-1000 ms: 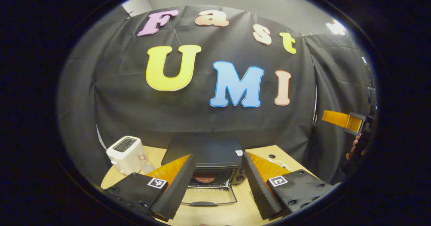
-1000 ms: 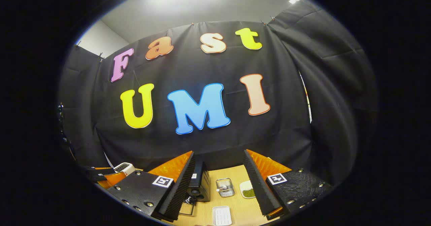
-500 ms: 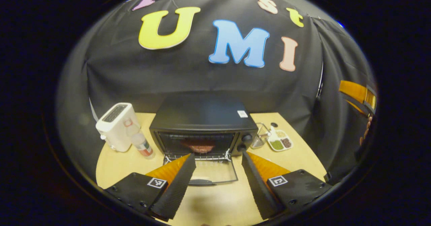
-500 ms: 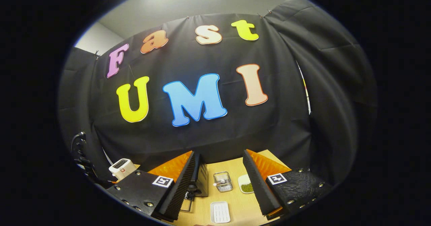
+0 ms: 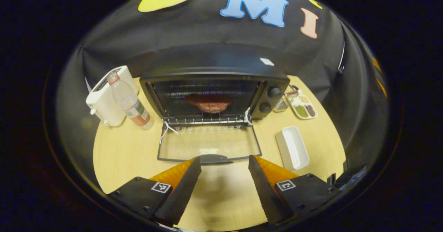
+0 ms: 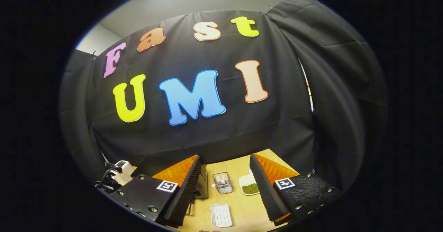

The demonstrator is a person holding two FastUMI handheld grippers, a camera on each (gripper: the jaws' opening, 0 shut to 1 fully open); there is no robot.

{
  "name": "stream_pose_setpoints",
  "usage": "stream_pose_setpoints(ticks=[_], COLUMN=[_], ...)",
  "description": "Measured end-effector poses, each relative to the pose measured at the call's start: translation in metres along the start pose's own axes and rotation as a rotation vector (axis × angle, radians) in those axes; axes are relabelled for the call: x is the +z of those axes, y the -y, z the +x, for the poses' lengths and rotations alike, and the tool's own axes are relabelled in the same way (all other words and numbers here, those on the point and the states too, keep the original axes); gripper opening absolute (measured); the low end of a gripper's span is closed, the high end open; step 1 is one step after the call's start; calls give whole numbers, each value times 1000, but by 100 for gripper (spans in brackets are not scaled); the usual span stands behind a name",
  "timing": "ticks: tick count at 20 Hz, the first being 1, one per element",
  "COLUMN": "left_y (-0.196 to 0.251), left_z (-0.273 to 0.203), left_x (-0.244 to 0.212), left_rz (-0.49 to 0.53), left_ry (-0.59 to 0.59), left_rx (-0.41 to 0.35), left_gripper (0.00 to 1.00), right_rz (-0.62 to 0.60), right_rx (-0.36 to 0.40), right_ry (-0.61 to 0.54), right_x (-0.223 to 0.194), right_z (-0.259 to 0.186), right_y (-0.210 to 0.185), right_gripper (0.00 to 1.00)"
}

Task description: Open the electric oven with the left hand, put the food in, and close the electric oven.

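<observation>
Cloth-walled booth (image 6: pixel 311 86), kitchen-style table (image 5: pixel 121 152)

Left gripper dips toward the open oven; right gripper tilts down a little.

In the left gripper view the left gripper (image 5: pixel 224 166) now looks down on the black electric toaster oven (image 5: pixel 214 90), whose glass door (image 5: pixel 208 145) lies flat, handle just before the fingertips; the white rectangular tray (image 5: pixel 292 148) comes into sight. In the right gripper view more of the pale wooden table (image 6: pixel 238 207) shows between the right gripper (image 6: pixel 224 164) fingers.
</observation>
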State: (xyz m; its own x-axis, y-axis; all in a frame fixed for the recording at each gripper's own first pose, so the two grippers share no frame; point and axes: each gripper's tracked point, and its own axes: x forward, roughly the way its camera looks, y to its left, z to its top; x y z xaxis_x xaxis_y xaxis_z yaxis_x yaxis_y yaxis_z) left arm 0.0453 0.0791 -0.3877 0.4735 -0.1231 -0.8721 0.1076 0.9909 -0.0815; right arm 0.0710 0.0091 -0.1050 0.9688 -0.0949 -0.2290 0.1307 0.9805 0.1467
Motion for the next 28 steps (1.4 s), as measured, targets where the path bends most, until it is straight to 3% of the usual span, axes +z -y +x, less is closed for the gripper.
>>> stream_pose_setpoints(ticks=[1, 15, 22, 24, 26, 27, 28], left_y=[-1, -26, -32, -31, -31, -31, -30], left_z=[8, 87, 99, 99, 96, 93, 89], left_x=[-6, -62, -62, -64, -62, -61, -59], left_rz=[-5, 11, -8, -9, -11, -8, -5], left_ry=[-22, -259, -288, -289, -278, -271, -261], left_rx=[2, 29, 35, 29, 28, 27, 26], left_gripper=[94, 95, 99, 94, 99, 90, 94], right_rz=[1, 2, 3, 2, -1, -3, -5], right_rx=[-7, -82, -78, -74, -67, -63, -61], right_ry=[-4, -28, -38, -35, -33, -30, -26], right_x=[-2, -11, -12, -12, -11, -9, -7], right_z=[0, 1, 5, 5, 4, 3, 2], right_y=[4, 34, 27, 24, 20, 18, 15], right_gripper=[87, 87, 87, 87, 87, 87, 87])
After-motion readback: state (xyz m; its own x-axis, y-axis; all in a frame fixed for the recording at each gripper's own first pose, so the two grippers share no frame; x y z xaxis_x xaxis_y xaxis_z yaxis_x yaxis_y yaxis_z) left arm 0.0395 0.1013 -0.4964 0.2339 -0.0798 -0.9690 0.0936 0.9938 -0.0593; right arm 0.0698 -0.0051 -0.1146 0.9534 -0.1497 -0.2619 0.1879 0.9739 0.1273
